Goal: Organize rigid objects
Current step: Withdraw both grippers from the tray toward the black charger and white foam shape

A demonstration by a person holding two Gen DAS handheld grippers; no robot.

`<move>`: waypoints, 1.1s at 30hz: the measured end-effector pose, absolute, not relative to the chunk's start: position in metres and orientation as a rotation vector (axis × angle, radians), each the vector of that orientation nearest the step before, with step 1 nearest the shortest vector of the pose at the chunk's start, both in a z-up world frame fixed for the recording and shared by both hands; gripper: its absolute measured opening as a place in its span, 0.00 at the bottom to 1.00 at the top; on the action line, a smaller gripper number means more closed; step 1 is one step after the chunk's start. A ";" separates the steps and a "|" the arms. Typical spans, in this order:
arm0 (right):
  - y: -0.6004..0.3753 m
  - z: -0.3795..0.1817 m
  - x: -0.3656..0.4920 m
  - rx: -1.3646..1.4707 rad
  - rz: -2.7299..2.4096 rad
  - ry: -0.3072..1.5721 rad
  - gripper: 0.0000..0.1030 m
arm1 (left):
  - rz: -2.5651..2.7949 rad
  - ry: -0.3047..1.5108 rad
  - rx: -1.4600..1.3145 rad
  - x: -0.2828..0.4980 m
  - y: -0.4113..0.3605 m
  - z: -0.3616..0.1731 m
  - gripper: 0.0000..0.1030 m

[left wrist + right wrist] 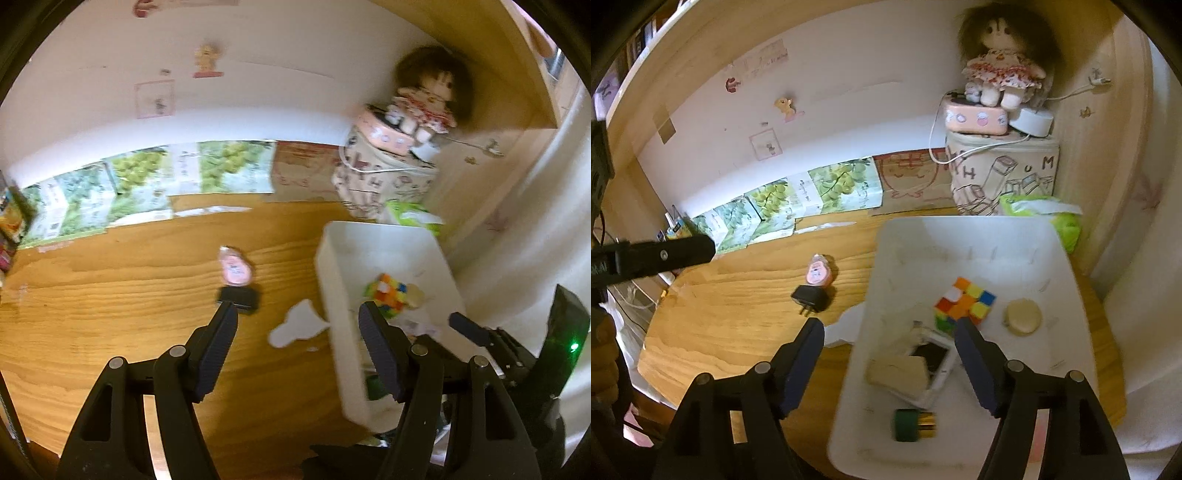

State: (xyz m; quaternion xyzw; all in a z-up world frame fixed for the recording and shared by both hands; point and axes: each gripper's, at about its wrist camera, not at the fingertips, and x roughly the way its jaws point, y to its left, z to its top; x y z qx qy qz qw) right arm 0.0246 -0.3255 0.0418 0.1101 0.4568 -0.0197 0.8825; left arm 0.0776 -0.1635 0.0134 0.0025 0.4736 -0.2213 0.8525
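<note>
white bin at desk's right edge holds cube; black plug, pink tape mid-desk, doll in back corner. left gripper, right gripper tilted down, jaws apart, empty.

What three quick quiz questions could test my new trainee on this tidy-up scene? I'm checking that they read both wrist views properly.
1. True or false: the puzzle cube lies inside the white bin.
2. Which is still out on the table? A) black plug adapter B) green-and-gold cylinder C) round beige disc
3. Fill in: the right gripper holds ____.

Key: 1 true; 2 A; 3 nothing.
</note>
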 end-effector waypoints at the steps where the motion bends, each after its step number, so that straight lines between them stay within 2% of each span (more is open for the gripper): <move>1: -0.321 0.042 0.026 0.241 -0.043 0.952 0.71 | -0.458 0.994 0.010 0.080 -0.157 0.012 0.70; 6: -0.296 0.038 0.038 0.320 -0.057 0.966 0.75 | -0.454 0.968 0.053 0.089 -0.127 0.008 0.70; 20: -0.231 0.007 0.067 0.568 -0.158 1.022 0.75 | -0.514 1.006 0.196 0.125 -0.061 -0.019 0.70; 33: -0.223 -0.058 0.060 0.914 -0.404 1.112 0.75 | -0.695 0.977 0.378 0.170 -0.091 -0.064 0.70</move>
